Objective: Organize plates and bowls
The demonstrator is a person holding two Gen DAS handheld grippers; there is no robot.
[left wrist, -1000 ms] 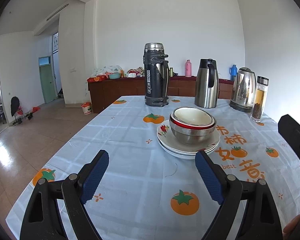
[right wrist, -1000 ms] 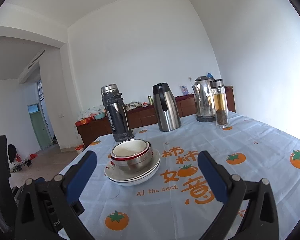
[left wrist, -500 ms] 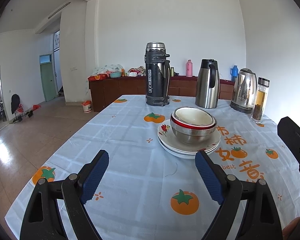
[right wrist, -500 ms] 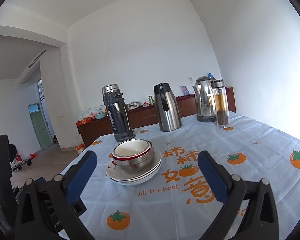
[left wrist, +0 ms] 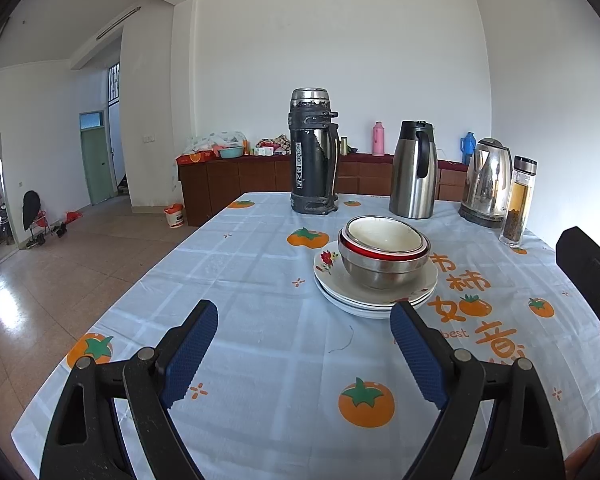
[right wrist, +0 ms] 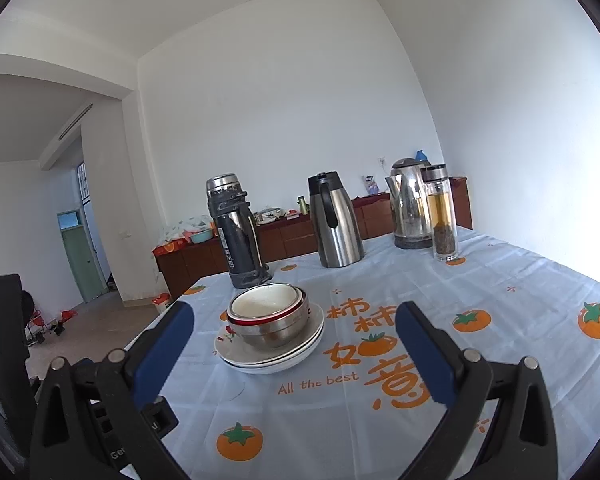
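Observation:
A stack of white plates (left wrist: 332, 280) (right wrist: 236, 346) with a red flower on the rim sits on the table. On the plates stand nested bowls (left wrist: 384, 254) (right wrist: 270, 318): a steel one at the bottom, a red-rimmed one in it, a white one on top. My left gripper (left wrist: 304, 316) is open over the cloth, short of the stack, nothing between its blue pads. My right gripper (right wrist: 294, 316) is also open and empty, held back from the stack on its near side.
Behind the stack stand a black thermos (left wrist: 313, 152) (right wrist: 236, 232), a steel carafe (left wrist: 414, 170) (right wrist: 336, 220), an electric kettle (left wrist: 486, 182) (right wrist: 410, 204) and a glass tea bottle (left wrist: 518, 200) (right wrist: 444, 212). The table's left edge (left wrist: 140, 280) drops to a tiled floor.

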